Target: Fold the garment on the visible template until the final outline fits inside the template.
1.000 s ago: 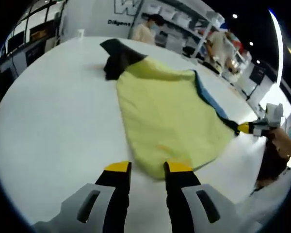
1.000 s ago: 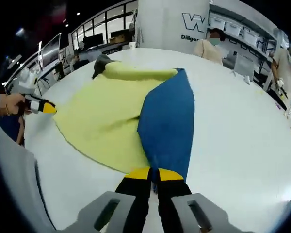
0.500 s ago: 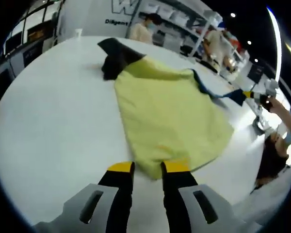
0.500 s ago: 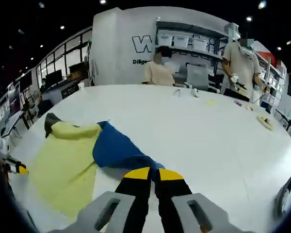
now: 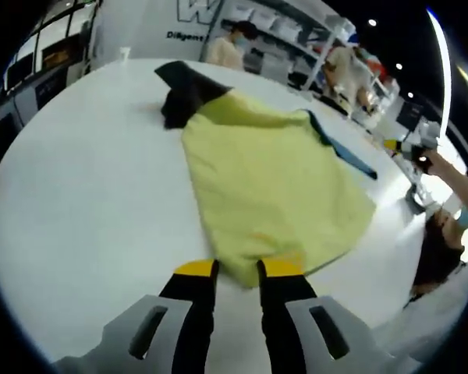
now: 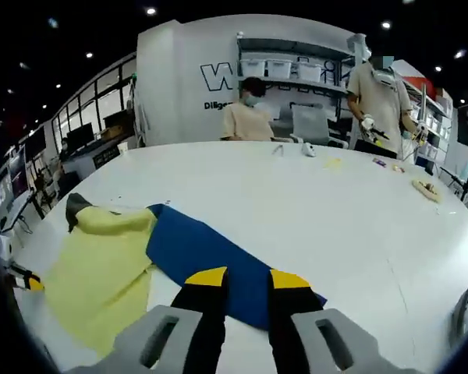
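A yellow garment [image 5: 265, 187] with a black end [image 5: 183, 89] lies flat on the white table [image 5: 86, 202]. Its near hem sits between the tips of my left gripper [image 5: 238, 269], whose jaws stand a little apart. In the right gripper view the garment's blue panel [image 6: 210, 253] lies spread beside the yellow part [image 6: 101, 265]. My right gripper [image 6: 247, 279] hovers open just over the blue panel's near edge, holding nothing. From the left gripper view, that right gripper [image 5: 402, 146] is off the cloth beyond the blue strip [image 5: 347, 156]. The left gripper [image 6: 27, 282] is at the yellow corner.
People stand and sit at the table's far side [image 6: 249, 117], with shelves behind them. Small items [image 6: 425, 187] lie on the far right of the table, and a cup [image 5: 125, 53] stands near the far edge. A person's hand [image 5: 444, 167] holds the right gripper.
The right gripper carried the blue panel across, let it go and opened; the panel now lies flat. The left jaws closed in slightly around the yellow hem.
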Demonstrator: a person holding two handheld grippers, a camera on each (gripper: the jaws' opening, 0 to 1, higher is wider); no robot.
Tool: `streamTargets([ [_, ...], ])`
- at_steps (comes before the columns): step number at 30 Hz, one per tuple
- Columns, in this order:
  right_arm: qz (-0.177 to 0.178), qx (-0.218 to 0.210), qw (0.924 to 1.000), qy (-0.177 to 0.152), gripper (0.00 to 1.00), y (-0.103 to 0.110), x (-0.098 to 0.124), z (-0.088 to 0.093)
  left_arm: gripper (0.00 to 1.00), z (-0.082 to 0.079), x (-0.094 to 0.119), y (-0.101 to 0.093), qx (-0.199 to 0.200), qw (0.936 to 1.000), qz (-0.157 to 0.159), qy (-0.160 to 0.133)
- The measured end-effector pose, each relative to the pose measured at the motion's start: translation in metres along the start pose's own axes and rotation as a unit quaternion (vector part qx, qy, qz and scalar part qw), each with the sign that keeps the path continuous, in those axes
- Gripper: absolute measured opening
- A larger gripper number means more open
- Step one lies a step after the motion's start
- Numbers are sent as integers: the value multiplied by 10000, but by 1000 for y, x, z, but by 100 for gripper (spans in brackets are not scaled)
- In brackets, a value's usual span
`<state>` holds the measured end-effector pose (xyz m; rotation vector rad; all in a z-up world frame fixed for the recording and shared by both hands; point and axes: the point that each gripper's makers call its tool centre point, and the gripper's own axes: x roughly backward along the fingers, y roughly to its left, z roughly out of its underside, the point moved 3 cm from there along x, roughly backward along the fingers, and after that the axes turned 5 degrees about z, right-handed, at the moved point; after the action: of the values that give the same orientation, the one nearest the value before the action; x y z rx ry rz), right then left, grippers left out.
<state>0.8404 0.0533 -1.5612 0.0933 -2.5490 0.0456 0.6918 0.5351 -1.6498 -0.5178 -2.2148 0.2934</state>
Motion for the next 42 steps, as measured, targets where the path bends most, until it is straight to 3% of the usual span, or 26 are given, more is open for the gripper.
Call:
streamTargets([
  [4,-587,187,9972,415,15,39,6,38,14,0,-2,-1,-30,10000,22,-3],
  [7,-750,462,9936,702,15,54,9,65,11,0,-3,1,-25,10000,13,4],
  [9,-918,339,9913,878,15,68,15,85,8,-2,-4,5,-5,10000,3,-23],
  [12,-1055,380,9888,981,15,83,22,99,6,-5,-2,6,47,10000,21,-80],
  [14,-1101,873,9844,1062,14,92,30,107,3,-10,2,11,104,9998,14,-191],
  [16,-1205,889,9823,1121,14,102,31,117,2,-12,5,7,143,9996,82,-227],
  [24,-1427,898,9792,1130,14,123,35,124,0,-12,14,8,209,9992,65,-332],
  [29,-1200,978,9802,1238,9,115,24,130,0,-11,18,4,193,9992,101,-334],
  [33,-1278,979,9788,1266,0,121,24,130,0,-9,18,5,210,9993,106,-307],
  [42,-1252,1015,9787,1274,0,125,31,134,0,-3,16,6,231,9995,25,-222],
])
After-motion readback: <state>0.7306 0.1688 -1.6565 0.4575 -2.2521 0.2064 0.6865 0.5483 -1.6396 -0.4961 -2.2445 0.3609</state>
